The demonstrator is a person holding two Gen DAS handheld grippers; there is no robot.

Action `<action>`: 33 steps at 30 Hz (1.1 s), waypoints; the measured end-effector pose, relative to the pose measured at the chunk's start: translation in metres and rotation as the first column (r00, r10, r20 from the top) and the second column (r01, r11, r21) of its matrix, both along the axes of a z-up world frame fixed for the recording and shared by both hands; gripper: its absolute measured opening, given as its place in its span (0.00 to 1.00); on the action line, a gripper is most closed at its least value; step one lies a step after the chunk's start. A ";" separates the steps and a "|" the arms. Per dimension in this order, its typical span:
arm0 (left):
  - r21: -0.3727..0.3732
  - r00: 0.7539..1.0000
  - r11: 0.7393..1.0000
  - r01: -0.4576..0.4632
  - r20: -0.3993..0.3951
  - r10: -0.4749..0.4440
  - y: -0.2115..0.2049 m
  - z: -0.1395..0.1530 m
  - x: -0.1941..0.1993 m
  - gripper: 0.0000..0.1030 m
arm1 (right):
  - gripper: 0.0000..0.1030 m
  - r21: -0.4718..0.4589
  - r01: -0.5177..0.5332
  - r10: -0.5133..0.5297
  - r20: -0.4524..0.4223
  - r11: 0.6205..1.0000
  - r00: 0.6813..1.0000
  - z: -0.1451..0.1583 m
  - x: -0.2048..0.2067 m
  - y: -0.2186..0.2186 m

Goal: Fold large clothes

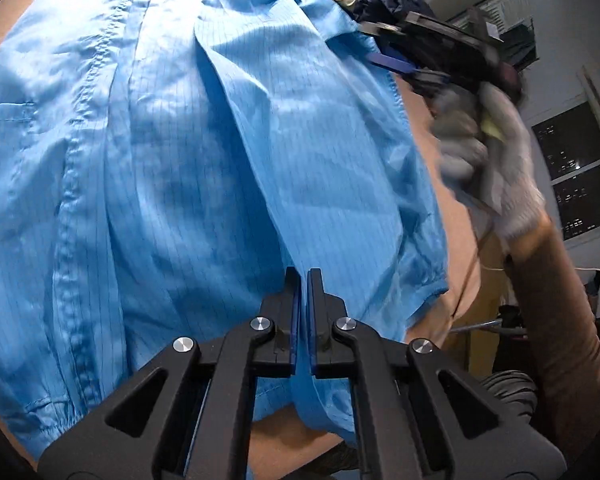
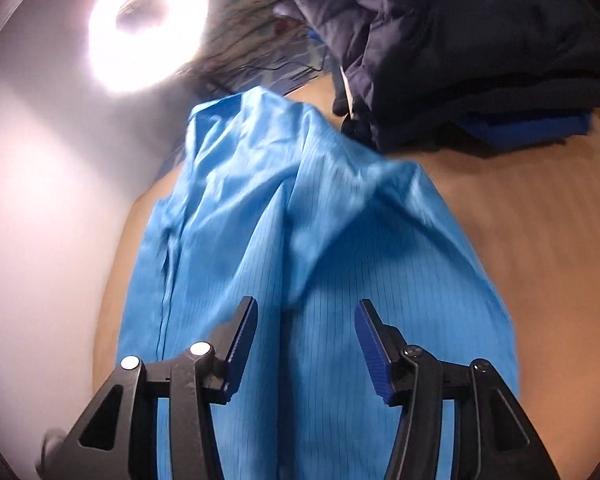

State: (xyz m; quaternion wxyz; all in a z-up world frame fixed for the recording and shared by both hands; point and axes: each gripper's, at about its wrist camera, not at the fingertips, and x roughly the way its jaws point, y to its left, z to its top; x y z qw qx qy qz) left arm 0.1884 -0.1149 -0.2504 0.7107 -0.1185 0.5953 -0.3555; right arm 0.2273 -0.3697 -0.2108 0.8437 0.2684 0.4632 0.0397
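blue garment (image 1: 204, 168) spread on the tabletop (image 2: 532, 240); left gripper (image 1: 304, 276) clamped on a raised fold at its near edge, right gripper (image 2: 306, 308) hovering over it, jaws apart, dark clothes (image 2: 480, 48) piled beyond.

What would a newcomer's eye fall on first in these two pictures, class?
First, the bright blue garment, spread wide over the brown table. The left gripper is shut on a ridge of its cloth near the hem. A glaring ring light shines at upper left in the right wrist view, opposite dark clothes piled at upper right.
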 end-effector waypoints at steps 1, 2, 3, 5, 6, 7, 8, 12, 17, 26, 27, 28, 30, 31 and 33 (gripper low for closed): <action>-0.003 1.000 1.000 0.004 0.004 -0.004 0.000 0.001 0.001 0.01 | 0.51 -0.008 0.014 -0.014 -0.009 1.000 1.000 -0.005 0.012 -0.001; -0.004 1.000 1.000 0.005 0.009 -0.005 -0.001 0.001 0.004 0.01 | 0.48 -0.014 0.021 -0.021 -0.017 1.000 1.000 -0.009 0.021 -0.003; -0.005 1.000 1.000 0.005 0.011 -0.005 -0.001 0.002 0.006 0.01 | 0.39 -0.016 0.021 -0.022 -0.030 1.000 0.999 -0.017 0.031 -0.003; -0.008 1.000 1.000 0.003 0.011 -0.003 0.002 0.001 0.008 0.01 | 0.13 -0.016 0.006 -0.007 -0.053 1.000 0.999 -0.026 0.046 -0.001; -0.008 1.000 1.000 0.002 0.009 -0.002 0.004 0.000 0.008 0.00 | 0.04 -0.033 -0.001 -0.001 -0.062 0.999 0.998 -0.026 0.051 -0.001; -0.006 1.000 1.000 0.005 0.006 -0.005 0.006 -0.001 0.008 0.00 | 0.01 -0.074 -0.011 0.006 -0.064 0.997 0.998 -0.022 0.055 0.001; -0.001 1.000 1.000 0.010 0.007 -0.010 0.007 -0.001 0.007 0.00 | 0.00 -0.125 -0.029 0.022 -0.056 0.992 0.998 -0.015 0.058 0.003; 0.030 0.999 0.999 0.042 -0.002 -0.042 0.009 -0.008 0.000 0.00 | 0.00 -0.268 -0.040 0.038 -0.013 0.963 0.999 0.020 0.069 -0.004; 0.047 0.994 0.993 0.109 -0.034 -0.108 0.004 -0.016 -0.018 0.00 | 0.00 -0.351 0.052 -0.052 0.009 0.935 0.999 0.040 0.082 -0.032; -0.010 0.997 0.998 0.057 -0.047 -0.057 0.007 0.001 -0.013 0.00 | 0.35 -0.236 -0.050 0.047 -0.020 0.970 0.999 0.039 0.006 -0.019; -0.010 0.998 0.999 0.050 -0.049 -0.051 0.008 0.001 -0.012 0.00 | 0.36 -0.214 -0.062 0.057 -0.031 0.975 0.998 0.035 -0.009 -0.018; 0.004 0.998 0.999 0.040 -0.040 -0.040 0.008 0.002 -0.012 0.00 | 0.37 -0.175 -0.083 0.076 -0.047 0.981 0.996 0.030 -0.025 -0.016; 0.004 0.998 0.999 0.043 -0.049 -0.043 0.005 -0.001 -0.014 0.00 | 0.38 -0.099 -0.104 0.098 -0.062 0.990 0.993 0.020 -0.054 -0.012; 0.002 0.997 0.999 0.046 -0.056 -0.045 0.003 -0.003 -0.014 0.00 | 0.40 -0.062 -0.114 0.109 -0.069 0.992 0.992 0.013 -0.070 -0.010; 0.019 0.997 0.999 0.049 -0.058 -0.048 -0.001 -0.008 -0.015 0.00 | 0.42 -0.016 -0.126 0.125 -0.088 0.992 0.988 0.001 -0.095 -0.004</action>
